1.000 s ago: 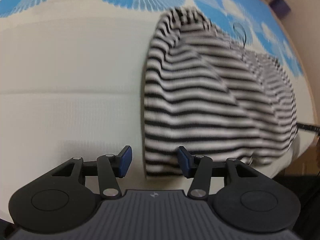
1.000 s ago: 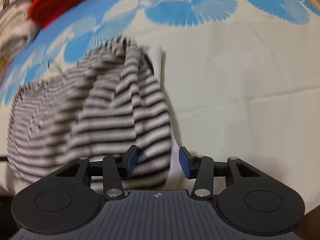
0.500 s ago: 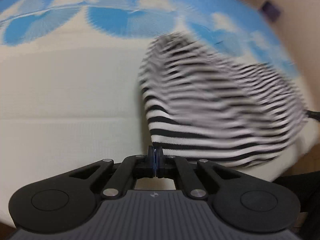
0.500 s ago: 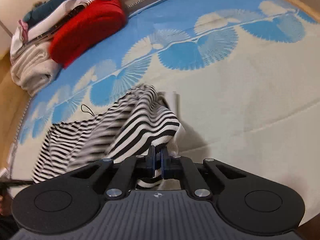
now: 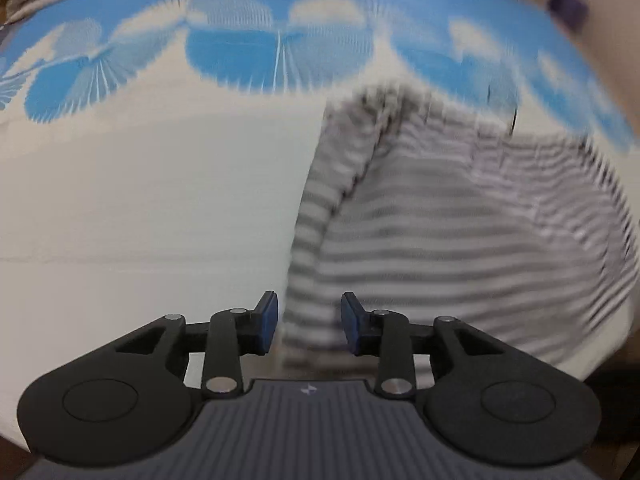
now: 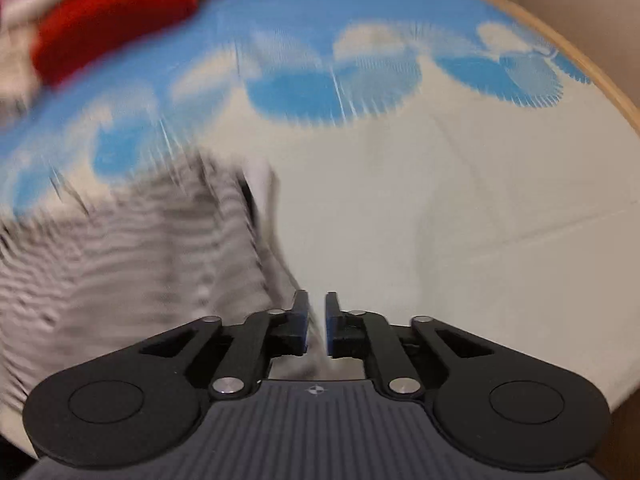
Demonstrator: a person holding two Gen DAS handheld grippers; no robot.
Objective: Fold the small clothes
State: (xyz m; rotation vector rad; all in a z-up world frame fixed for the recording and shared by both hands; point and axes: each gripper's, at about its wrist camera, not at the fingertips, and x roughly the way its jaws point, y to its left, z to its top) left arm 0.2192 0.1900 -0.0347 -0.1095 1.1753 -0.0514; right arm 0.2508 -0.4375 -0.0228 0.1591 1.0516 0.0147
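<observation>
Left wrist view: left gripper point(image 5: 308, 322) with jaws opening, blue pads clear of the cloth; the near edge of the striped garment point(image 5: 460, 240) shows between them, released. Garment lies blurred on the cream-and-blue bedspread point(image 5: 152, 200), right of centre. Right wrist view: right gripper point(image 6: 316, 326) with jaws opening, a narrow gap between pads; whether cloth remains pinched cannot be told. Striped garment point(image 6: 132, 260) lies left; red bundle point(image 6: 112, 24) far left.

striped garment point(image 5: 460, 240) blurred, red bundle point(image 6: 112, 20) smeared, cropped
</observation>
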